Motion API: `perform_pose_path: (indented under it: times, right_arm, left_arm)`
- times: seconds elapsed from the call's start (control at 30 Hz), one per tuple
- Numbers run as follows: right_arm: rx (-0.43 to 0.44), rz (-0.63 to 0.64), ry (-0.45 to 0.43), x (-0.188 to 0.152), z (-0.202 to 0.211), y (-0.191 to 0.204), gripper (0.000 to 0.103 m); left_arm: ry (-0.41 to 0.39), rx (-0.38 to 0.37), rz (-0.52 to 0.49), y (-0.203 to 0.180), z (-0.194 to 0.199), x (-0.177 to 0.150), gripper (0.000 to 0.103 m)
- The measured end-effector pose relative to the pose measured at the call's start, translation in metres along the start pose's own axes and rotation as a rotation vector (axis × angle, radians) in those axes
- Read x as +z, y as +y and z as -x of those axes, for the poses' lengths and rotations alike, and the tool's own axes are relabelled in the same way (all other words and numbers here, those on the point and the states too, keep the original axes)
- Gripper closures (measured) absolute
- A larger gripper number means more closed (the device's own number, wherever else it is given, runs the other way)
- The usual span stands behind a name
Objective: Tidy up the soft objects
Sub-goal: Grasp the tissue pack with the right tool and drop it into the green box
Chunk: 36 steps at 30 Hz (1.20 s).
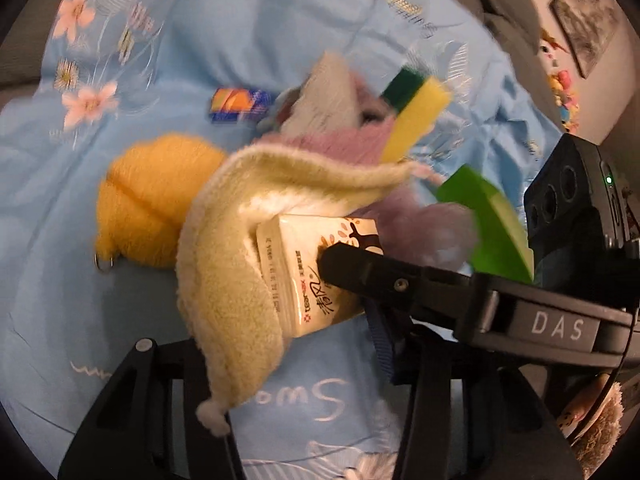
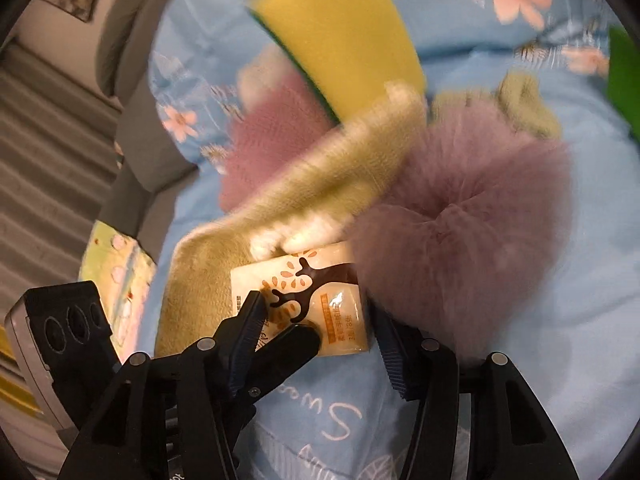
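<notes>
The tissue pack [image 2: 316, 300] lies near the middle of the blue bedsheet [image 1: 248, 32], half under a yellow towel [image 1: 224, 264], with a purple bath puff [image 2: 468, 216] touching its right side and a sponge [image 2: 340, 36] farther back. To lift it cleanly, slide it toward the near edge and clear of the towel first — otherwise the cloth drags along. The right gripper [image 2: 316, 320] is half spread around the pack, while the left gripper [image 1: 256, 364] is half spread too — whether either truly pinches, I cannot tell.

Right claw [image 2: 316, 344] straddles tissue pack [image 2: 320, 300] beside purple pouf [image 2: 472, 216].
</notes>
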State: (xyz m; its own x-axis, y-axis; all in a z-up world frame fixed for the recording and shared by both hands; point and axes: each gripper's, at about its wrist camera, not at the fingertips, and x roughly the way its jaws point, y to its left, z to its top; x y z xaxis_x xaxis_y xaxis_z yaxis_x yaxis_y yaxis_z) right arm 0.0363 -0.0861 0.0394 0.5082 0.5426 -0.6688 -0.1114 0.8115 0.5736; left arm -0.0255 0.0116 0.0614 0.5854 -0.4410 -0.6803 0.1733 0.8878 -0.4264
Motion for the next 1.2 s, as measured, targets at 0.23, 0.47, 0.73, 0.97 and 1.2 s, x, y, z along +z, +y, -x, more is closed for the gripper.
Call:
perform_pose_path:
  times: [0.23,0.47,0.73,0.97,1.2]
  right_arm:
    - [0.032,0.008,-0.138,0.003,0.068,0.006,0.047]
    - [-0.001,-0.038,-0.256,0.005,0.123,-0.013,0.046]
    - [-0.024,-0.119,-0.341,0.004,0.171,-0.046,0.046]
    - [-0.047,-0.21,-0.371,0.003,0.198,-0.084,0.046]
    - [-0.069,-0.288,-0.386,0.002,0.198,-0.114,0.057]
  left_arm:
    - [-0.098,-0.048,-0.135,-0.052,0.032,0.015,0.057]
    - [-0.105,-0.089,-0.227,-0.105,0.03,0.026,0.057]
    - [-0.093,-0.141,-0.298,-0.158,0.015,0.032,0.057]
    - [-0.037,-0.19,-0.327,-0.188,-0.008,0.033,0.057]
    - [0.022,-0.218,-0.29,-0.191,-0.035,0.03,0.057]
